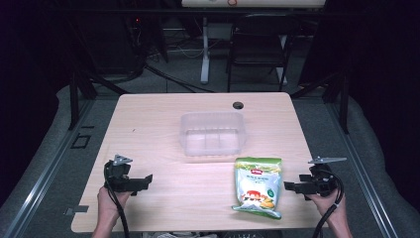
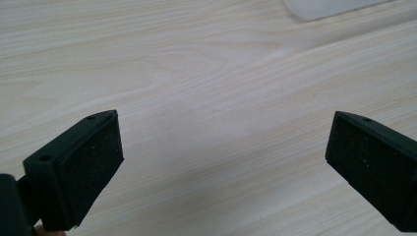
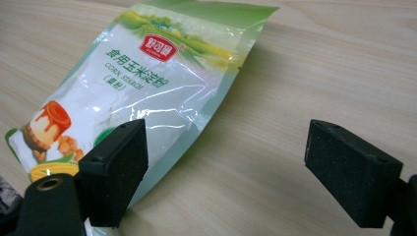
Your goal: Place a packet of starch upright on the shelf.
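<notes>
Table [image 1: 158, 129]: light wood-grain top; it carries every item listed below.
Container [image 1: 213, 133]: clear plastic tub, upright, open side up, set at the middle of the table, toward the far edge. Its near rim lies just beyond the top edge of the bag.
Bag [image 1: 257, 187]: green-and-white pouch printed "CORN STARCH", lying flat on the table, near the front edge, right of centre. In the right gripper view the bag [image 3: 133, 93] extends from the lower left to the upper middle.
Left gripper [image 1: 143, 181]: held in the person's left hand [image 1: 110, 198] at the front left of the table, pointing toward the table's middle, well apart from the bag. In the left gripper view the jaws stand wide apart over bare wood, nothing between them.
Right gripper [image 1: 288, 187]: held in the right hand [image 1: 327, 201] at the front right, tips just beside the right edge of the bag. Jaws stand apart, gripping nothing; one jaw overlaps the bag's edge in the right gripper view, contact cannot be told.
</notes>
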A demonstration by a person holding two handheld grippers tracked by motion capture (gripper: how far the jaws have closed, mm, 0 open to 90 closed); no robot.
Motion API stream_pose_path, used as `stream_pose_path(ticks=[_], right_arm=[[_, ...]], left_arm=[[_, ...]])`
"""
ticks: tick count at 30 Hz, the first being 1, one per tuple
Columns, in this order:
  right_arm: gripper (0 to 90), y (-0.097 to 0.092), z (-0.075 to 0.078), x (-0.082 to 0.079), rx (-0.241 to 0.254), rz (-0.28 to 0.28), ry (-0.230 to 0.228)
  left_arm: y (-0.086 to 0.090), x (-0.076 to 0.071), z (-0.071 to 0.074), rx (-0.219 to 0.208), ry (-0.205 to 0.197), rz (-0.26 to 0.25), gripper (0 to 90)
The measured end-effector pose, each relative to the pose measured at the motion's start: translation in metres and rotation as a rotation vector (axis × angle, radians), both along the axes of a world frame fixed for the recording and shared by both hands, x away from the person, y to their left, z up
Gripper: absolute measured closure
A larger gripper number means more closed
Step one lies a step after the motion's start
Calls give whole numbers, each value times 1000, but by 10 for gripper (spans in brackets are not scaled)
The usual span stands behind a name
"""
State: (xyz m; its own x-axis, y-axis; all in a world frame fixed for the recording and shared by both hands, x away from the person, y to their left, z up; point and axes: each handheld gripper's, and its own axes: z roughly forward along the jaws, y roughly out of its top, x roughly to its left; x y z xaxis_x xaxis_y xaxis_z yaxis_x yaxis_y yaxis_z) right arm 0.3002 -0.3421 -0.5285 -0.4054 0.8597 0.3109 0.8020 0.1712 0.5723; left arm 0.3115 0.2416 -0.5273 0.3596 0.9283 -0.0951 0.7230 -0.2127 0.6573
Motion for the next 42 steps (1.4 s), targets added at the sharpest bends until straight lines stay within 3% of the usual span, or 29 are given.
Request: stream_pose_path(ticks=[11, 18, 29, 42], right_arm=[[165, 14, 0, 14, -4, 54, 15], [209, 16, -1, 27, 11, 37, 21], [307, 23, -2, 47, -8, 36, 56], [378, 27, -18, 70, 18, 45, 94]], left_arm=[[-3, -2, 2, 23, -12, -26, 8], [-1, -1, 1, 26, -10, -21, 9], [-1, -2, 1, 30, -7, -25, 12], [-1, -2, 2, 28, -15, -32, 15]])
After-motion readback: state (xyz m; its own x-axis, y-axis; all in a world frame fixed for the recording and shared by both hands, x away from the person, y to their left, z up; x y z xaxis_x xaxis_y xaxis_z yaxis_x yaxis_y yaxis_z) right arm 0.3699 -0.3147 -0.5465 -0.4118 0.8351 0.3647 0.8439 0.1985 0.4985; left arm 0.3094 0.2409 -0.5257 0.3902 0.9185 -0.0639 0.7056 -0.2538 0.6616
